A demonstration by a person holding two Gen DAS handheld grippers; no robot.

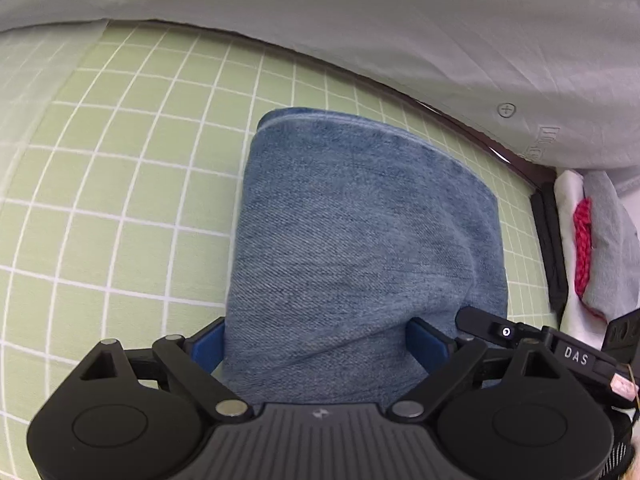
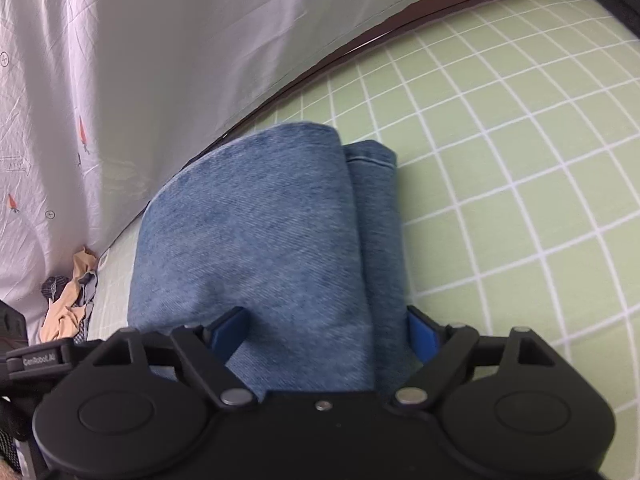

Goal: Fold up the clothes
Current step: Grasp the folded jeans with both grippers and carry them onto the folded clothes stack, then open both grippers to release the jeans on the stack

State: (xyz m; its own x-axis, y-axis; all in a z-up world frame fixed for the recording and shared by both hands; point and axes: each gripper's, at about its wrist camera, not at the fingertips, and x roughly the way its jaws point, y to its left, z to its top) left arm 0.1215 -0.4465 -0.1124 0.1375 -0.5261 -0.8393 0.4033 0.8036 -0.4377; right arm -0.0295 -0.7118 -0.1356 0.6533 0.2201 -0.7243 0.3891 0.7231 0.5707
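Note:
A folded bundle of blue denim point(image 1: 360, 232) lies on the green checked sheet point(image 1: 120, 200). My left gripper point(image 1: 316, 344) has its blue pads on either side of the thick near end of the denim, clamped on it. In the right wrist view the same denim point(image 2: 256, 240) shows as two stacked folds, and my right gripper point(image 2: 328, 332) clamps its near end between its blue pads. The fingertips are hidden by the cloth in both views. The tip of the right gripper shows at the lower right of the left wrist view point(image 1: 520, 336).
A white printed sheet point(image 1: 400, 20) hangs along the far edge of the bed, also in the right wrist view point(image 2: 140, 60). A dark frame rail point(image 2: 360, 52) runs beneath it. White and red clothes point(image 1: 588, 240) lie at the right; crumpled beige and patterned clothes point(image 2: 68, 300) lie at the left.

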